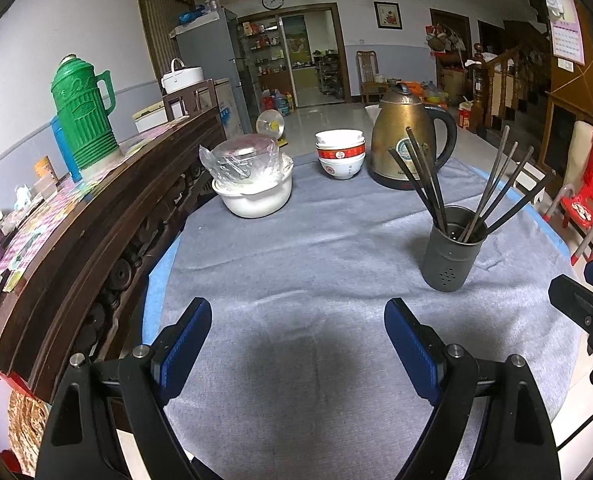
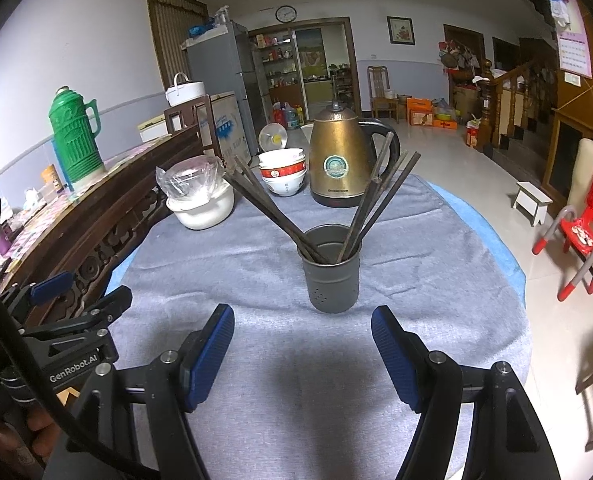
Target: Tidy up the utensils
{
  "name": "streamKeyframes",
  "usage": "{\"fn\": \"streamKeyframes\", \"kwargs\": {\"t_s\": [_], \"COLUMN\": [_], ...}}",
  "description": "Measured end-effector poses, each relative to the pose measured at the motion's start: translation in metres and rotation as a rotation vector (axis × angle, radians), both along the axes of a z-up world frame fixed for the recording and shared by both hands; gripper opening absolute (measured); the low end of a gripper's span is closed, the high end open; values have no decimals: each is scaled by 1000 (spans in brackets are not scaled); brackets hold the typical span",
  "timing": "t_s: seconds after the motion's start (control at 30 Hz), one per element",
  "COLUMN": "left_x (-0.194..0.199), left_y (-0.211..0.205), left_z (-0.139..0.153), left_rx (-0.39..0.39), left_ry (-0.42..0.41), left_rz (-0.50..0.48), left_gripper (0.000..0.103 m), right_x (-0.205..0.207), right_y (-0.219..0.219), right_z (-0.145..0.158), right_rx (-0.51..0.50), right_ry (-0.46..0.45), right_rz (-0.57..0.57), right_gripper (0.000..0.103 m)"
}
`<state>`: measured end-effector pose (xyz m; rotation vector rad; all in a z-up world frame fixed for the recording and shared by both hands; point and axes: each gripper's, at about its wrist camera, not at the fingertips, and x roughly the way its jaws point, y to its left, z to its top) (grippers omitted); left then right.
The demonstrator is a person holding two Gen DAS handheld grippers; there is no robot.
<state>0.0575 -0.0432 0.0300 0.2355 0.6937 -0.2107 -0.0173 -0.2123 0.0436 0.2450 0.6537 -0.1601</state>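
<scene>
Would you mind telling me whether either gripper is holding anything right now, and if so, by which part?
Nothing is held. The left gripper and the right gripper are both open over the cloth, short of the chopstick holder.

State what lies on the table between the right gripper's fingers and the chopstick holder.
Nothing: in the right wrist view only bare grey tablecloth lies between the open right gripper and the chopstick holder.

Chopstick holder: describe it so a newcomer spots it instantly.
On the grey tablecloth, look in front of the brass kettle. The chopstick holder is the dark grey cup with small holes, the only container with dark chopsticks fanning out of it.
</scene>
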Motion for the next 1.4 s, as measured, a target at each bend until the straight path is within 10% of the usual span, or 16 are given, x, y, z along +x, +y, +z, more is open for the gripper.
{"fn": "streamKeyframes", "kwargs": {"t_s": [1.4], "left_x": [-14], "left_y": [27], "left_z": [8], "left_rx": [-41], "left_ry": [-8], "left_rz": [28], "left_gripper": [88], "right_x": [-18], "right_y": [15], "right_z": [10], "right_rx": [-15], "right_ry": [-9], "right_rz": [-9], "right_gripper": [74]}}
